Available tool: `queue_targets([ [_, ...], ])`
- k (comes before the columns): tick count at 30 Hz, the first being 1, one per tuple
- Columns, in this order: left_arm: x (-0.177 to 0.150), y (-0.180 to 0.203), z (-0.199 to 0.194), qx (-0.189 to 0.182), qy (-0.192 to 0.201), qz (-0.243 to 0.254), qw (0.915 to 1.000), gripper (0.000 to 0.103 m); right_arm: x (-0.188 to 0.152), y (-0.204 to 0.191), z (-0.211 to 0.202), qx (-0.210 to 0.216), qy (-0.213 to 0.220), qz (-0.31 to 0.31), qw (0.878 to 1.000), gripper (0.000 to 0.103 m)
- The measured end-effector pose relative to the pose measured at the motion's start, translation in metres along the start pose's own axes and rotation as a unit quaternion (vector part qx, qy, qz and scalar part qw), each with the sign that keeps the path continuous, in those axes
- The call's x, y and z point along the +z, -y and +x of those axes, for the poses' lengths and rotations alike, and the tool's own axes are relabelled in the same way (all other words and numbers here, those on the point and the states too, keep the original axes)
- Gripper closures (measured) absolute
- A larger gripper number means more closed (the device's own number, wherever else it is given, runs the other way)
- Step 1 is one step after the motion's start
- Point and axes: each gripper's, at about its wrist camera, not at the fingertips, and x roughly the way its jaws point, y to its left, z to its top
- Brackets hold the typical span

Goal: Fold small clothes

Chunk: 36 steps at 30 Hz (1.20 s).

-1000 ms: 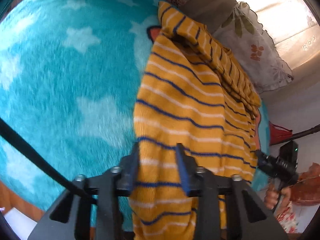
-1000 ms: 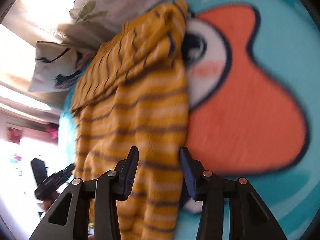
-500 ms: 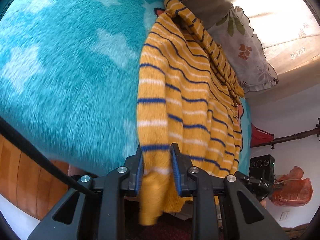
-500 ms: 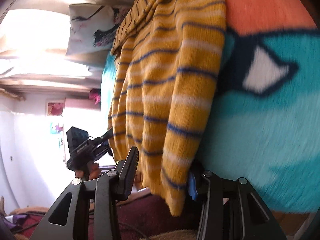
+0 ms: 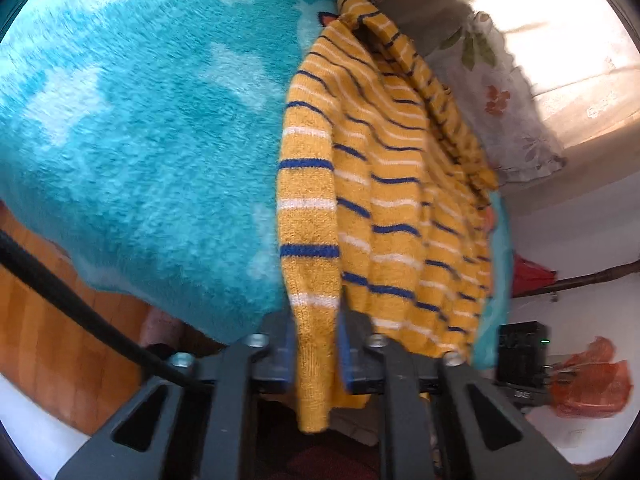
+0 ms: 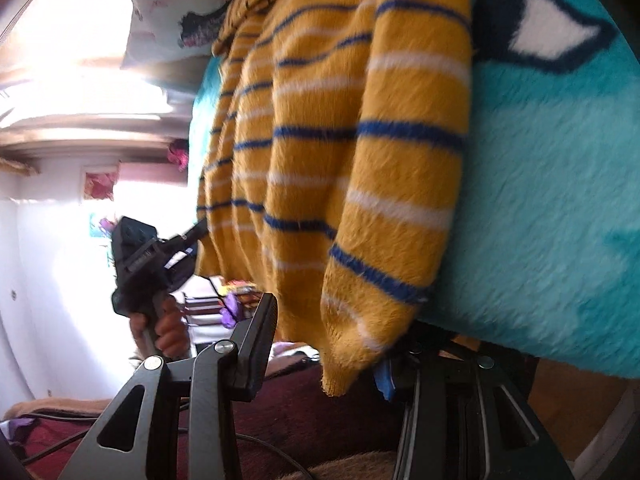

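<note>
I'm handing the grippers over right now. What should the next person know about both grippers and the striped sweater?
Left gripper: jaws have just closed, pinching one hanging corner of the yellow striped sweater.
Right gripper: open, the other corner hanging between its fingers, not yet pinched.
Sweater lies on the turquoise blanket, hem draped over the edge.
Done: left grip. Left: close the right, then probably fold the hem up.

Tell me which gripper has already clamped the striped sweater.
The left gripper: its pads, just closed, pinch the yellow striped sweater's hem. The right gripper stands open, the sweater's corner hanging between its fingers.
</note>
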Motion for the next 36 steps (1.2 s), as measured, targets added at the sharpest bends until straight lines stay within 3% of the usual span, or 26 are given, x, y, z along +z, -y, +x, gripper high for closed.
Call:
queue_targets([
  [1, 0.0, 0.001, -0.001, 0.009, 0.002, -0.001, 1.0, 0.094, 0.0, -0.002, 0.001, -0.007, -0.001, -0.005, 1.0, 0.062],
  [3, 0.001, 0.001, -0.004, 0.028, 0.009, -0.005, 0.9995, 0.096, 0.003, -0.007, 0.001, -0.026, -0.002, -0.018, 0.999, 0.088],
  [4, 0.001, 0.002, -0.01, 0.044, 0.019, -0.008, 0.9988, 0.096, 0.004, -0.009, -0.001, -0.033, -0.002, -0.023, 0.999, 0.095],
  [9, -0.016, -0.005, -0.047, 0.03, 0.043, -0.034, 0.9981, 0.096, -0.005, -0.024, -0.024, -0.044, -0.023, -0.074, 0.996, 0.097],
  [15, -0.04, 0.009, -0.059, 0.03, 0.031, -0.031, 0.9986, 0.096, -0.027, -0.038, -0.053, -0.037, -0.031, -0.098, 0.994, 0.098],
  [19, -0.033, 0.003, -0.052, 0.03, 0.03, -0.065, 0.997, 0.096, -0.024, -0.028, -0.054, -0.032, -0.019, -0.085, 0.996, 0.097],
  [24, -0.02, 0.013, -0.057, 0.044, 0.046, -0.05, 0.9968, 0.096, -0.018, -0.029, -0.072, -0.035, 0.004, -0.095, 0.995, 0.097],
  [27, -0.005, 0.024, -0.061, 0.048, 0.061, -0.034, 0.9964, 0.096, -0.006, -0.039, -0.081, -0.024, 0.022, -0.096, 0.995, 0.097],
  [31, 0.039, 0.041, -0.063, 0.038, 0.089, -0.026, 0.9949, 0.096, 0.028, -0.055, -0.095, -0.014, 0.06, -0.106, 0.992, 0.097],
  [36, 0.113, 0.072, -0.052, 0.027, 0.116, 0.001, 0.9928, 0.096, 0.1, -0.081, -0.112, -0.037, 0.136, -0.109, 0.984, 0.097],
])
